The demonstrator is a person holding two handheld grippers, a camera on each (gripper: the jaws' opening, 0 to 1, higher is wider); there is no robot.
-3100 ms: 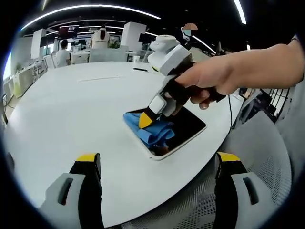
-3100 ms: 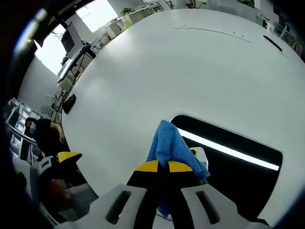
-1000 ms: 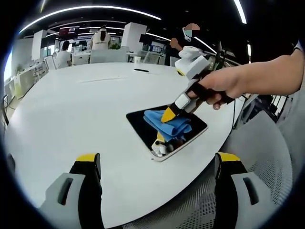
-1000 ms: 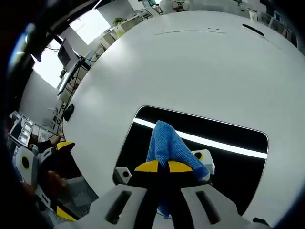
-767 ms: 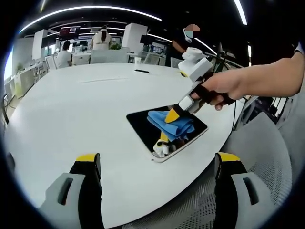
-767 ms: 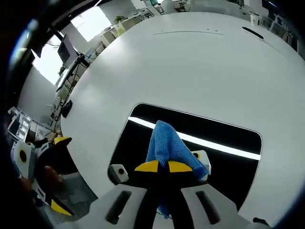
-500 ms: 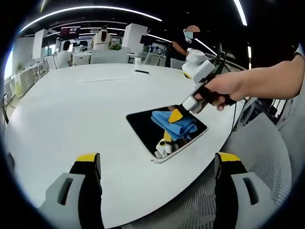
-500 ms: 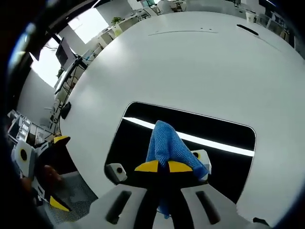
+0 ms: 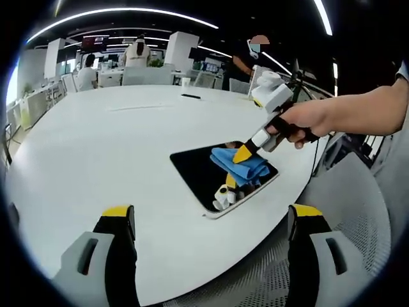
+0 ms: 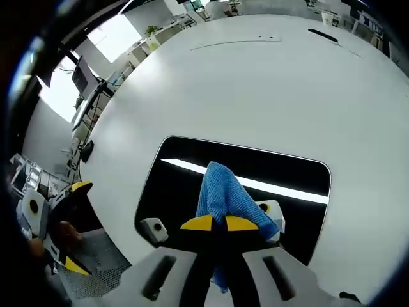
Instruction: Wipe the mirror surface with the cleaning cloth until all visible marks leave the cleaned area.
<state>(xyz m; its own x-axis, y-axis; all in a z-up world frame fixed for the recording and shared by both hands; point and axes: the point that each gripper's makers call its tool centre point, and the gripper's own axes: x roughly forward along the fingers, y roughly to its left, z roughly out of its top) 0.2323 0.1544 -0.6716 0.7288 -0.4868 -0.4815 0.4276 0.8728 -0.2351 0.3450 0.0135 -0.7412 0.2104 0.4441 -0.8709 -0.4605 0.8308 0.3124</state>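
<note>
Mirror: dark rounded rectangle (image 9: 220, 176) (image 10: 243, 176) lying flat on the white round surface (image 9: 96, 147) (image 10: 255, 83), near its edge.
Cloth: blue, bunched (image 9: 239, 165) (image 10: 225, 195), pressed onto the mirror's glass toward 1 end.
Right tool: (image 10: 221, 223) (image 9: 243, 154) jaws closed tight on the cloth; a hand (image 9: 300, 121) holds it from the right.
Left tool: (image 9: 208, 217) 2 jaws wide apart, holding nothing, apart from the mirror at the surface's near edge.
Reflection: a bright light strip (image 10: 249, 184) crosses the glass.

No legible text, labels, brands or numbers in either view — the distant wall screens are too blurred to read
</note>
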